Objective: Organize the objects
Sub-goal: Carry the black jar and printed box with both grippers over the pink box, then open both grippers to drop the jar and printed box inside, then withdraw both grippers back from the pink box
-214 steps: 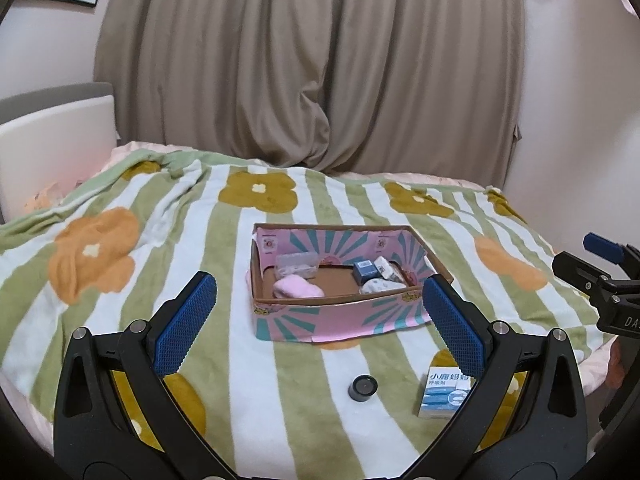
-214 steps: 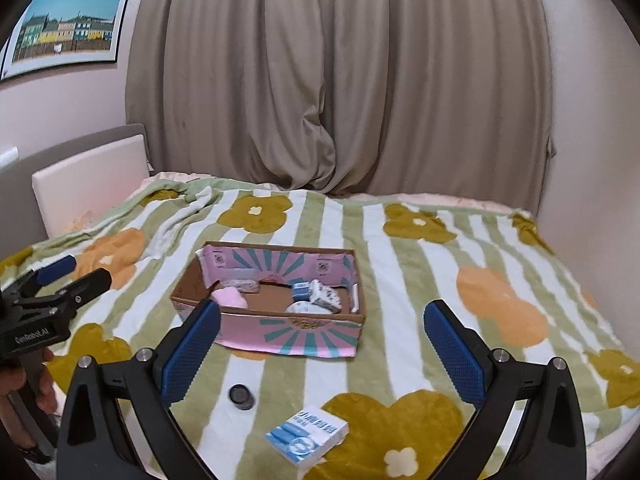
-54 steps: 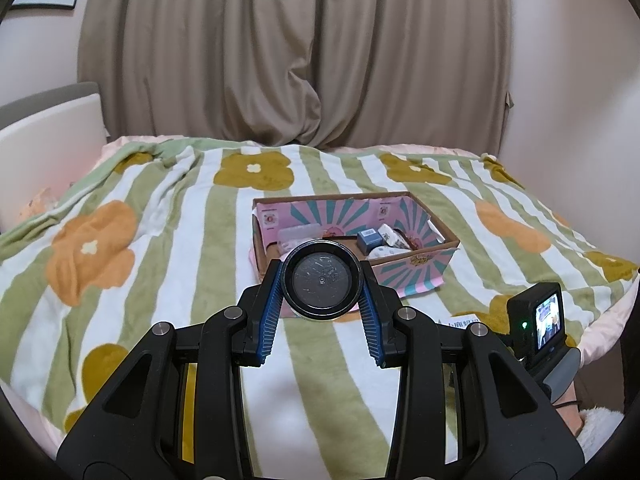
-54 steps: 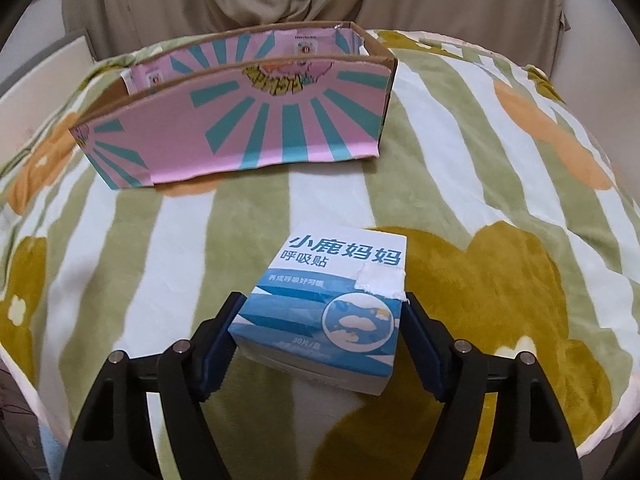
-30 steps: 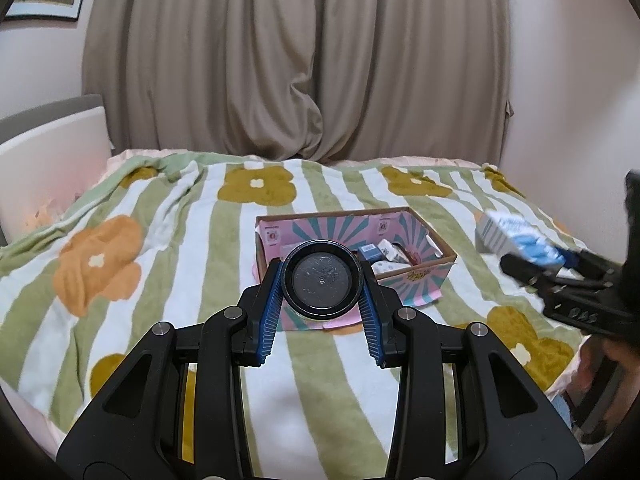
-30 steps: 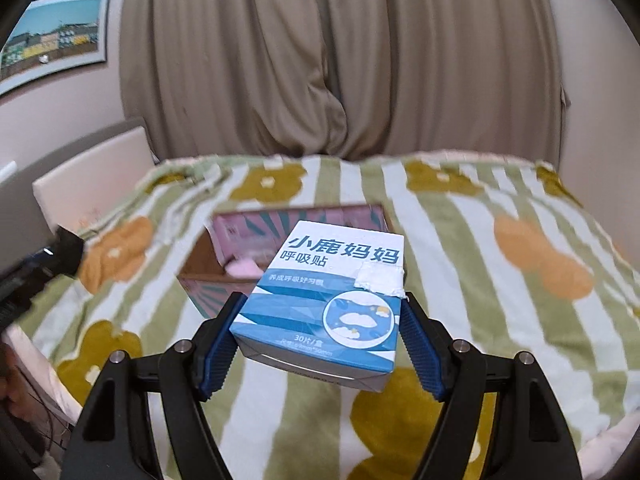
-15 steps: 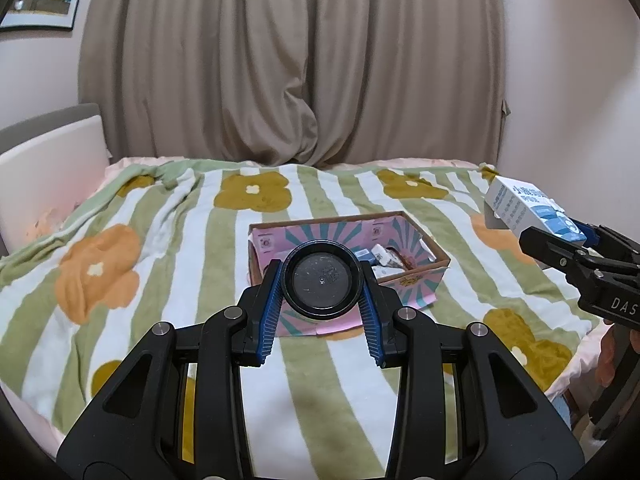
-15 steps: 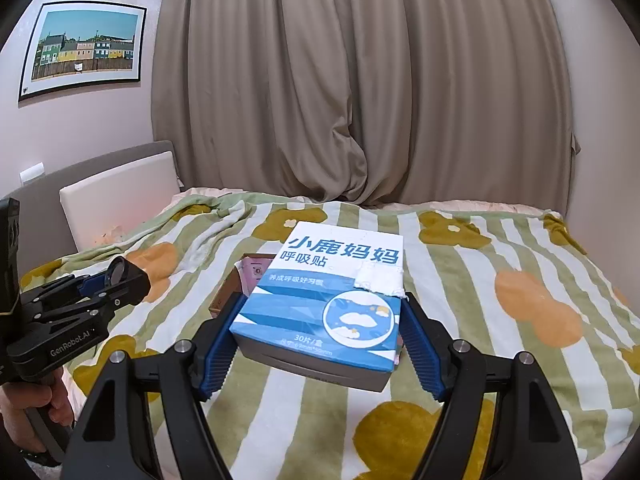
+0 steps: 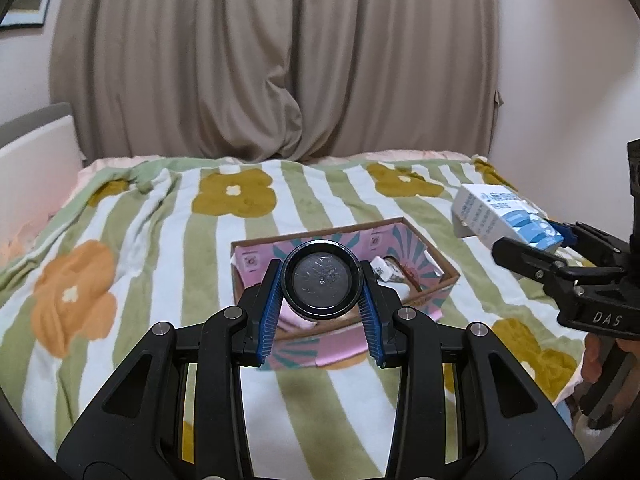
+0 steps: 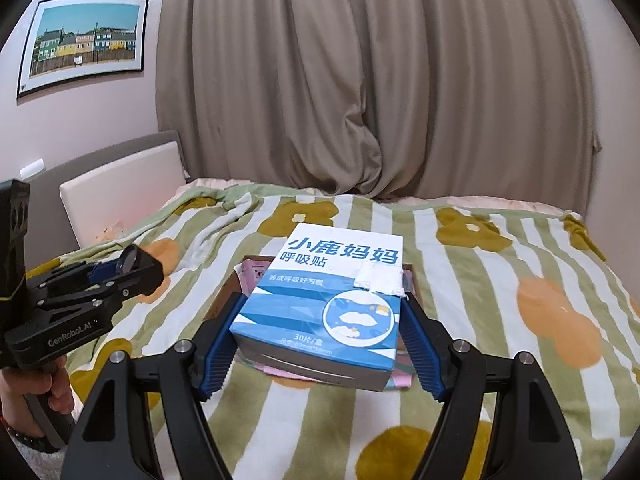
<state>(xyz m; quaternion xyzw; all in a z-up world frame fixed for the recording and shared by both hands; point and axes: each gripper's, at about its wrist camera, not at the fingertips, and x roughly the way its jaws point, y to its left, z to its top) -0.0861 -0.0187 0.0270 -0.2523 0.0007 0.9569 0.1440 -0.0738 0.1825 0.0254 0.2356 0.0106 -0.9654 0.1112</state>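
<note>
My left gripper [image 9: 321, 282] is shut on a small round black jar [image 9: 321, 279], held in the air in front of the pink cardboard box [image 9: 436, 276] on the bed. My right gripper [image 10: 320, 330] is shut on a blue and white carton [image 10: 324, 304] with Chinese print, held above the bed with the box [image 10: 224, 292] mostly hidden behind it. The carton [image 9: 506, 216] and right gripper [image 9: 560, 240] show at the right of the left wrist view. The left gripper [image 10: 124, 264] with the jar shows at the left of the right wrist view. Small items [image 9: 386, 272] lie inside the box.
The bed is covered by a green and white striped blanket [image 9: 140, 240] with orange and mustard flowers. A padded headboard [image 10: 120, 192] is at the left, beige curtains [image 10: 360, 80] behind, a framed picture [image 10: 86, 42] on the wall.
Both grippers have moved closer to the box with their loads; the box looks larger in the left wrist view, and the right gripper with the carton has shifted a little lower.
</note>
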